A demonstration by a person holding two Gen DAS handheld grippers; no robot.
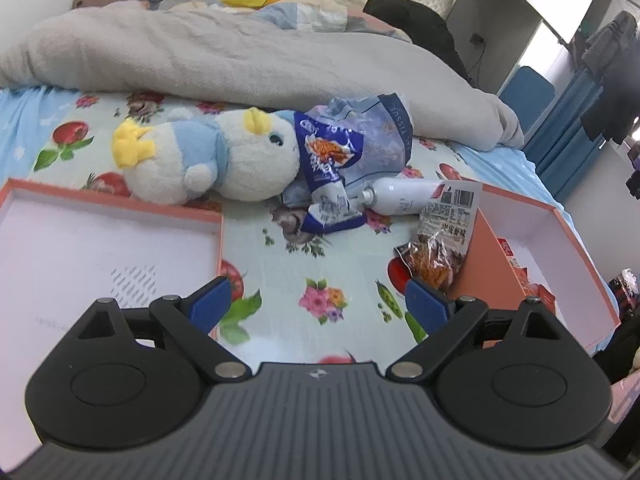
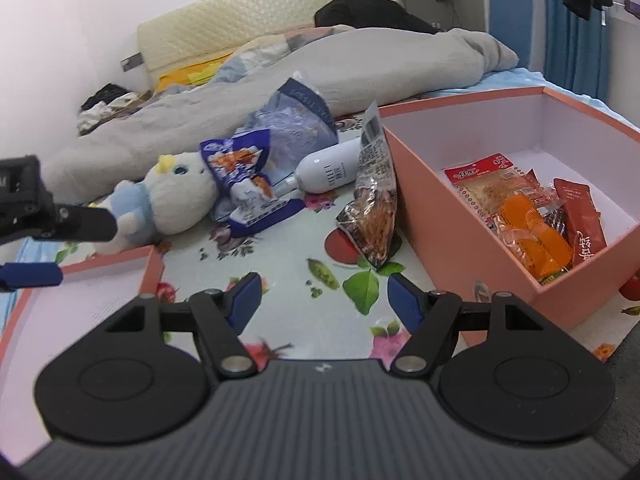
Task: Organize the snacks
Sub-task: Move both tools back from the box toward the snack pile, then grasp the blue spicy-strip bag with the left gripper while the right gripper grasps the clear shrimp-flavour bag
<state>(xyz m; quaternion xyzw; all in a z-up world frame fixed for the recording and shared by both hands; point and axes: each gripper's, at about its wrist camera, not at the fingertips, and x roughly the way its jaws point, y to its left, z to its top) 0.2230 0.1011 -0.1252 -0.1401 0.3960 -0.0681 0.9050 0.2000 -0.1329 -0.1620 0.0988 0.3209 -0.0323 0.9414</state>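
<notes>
Both tools come in empty. The left gripper [image 1: 318,304] has its blue-padded jaws spread wide with only the flowered bedsheet [image 1: 288,276] between them. The right gripper [image 2: 324,300] is likewise open, nothing between its pads.

The snacks not yet sorted lie on the sheet between two boxes. A clear plastic packet of brown, stringy snack with a white barcode label [image 2: 374,204] leans against the outer left wall of the deep salmon-pink cardboard box [image 2: 432,216], its lower end on the sheet. Further back, a crumpled blue-and-white foil snack bag [image 2: 244,188] rests against the white-and-blue plush bird [image 2: 176,196], with a pale blue tissue pack [image 2: 296,120] behind it and a white bottle [image 2: 328,170] lying on its side beside it. The box already holds several red and orange sachets [image 2: 532,216] near its front right corner. A shallow pink lid [image 1: 120,248] sits at the near left edge of the bed.

The clear packet looks like the natural next pick, being nearest the right gripper. It should do best pinched across the flat sealed upper part, not the bulging filled end, which would likely crush or slip. Lifting it clear of the box wall before swinging it over the rim avoids snagging. The bottle, the tissue pack and the plush are not snacks and are best left alone.
</notes>
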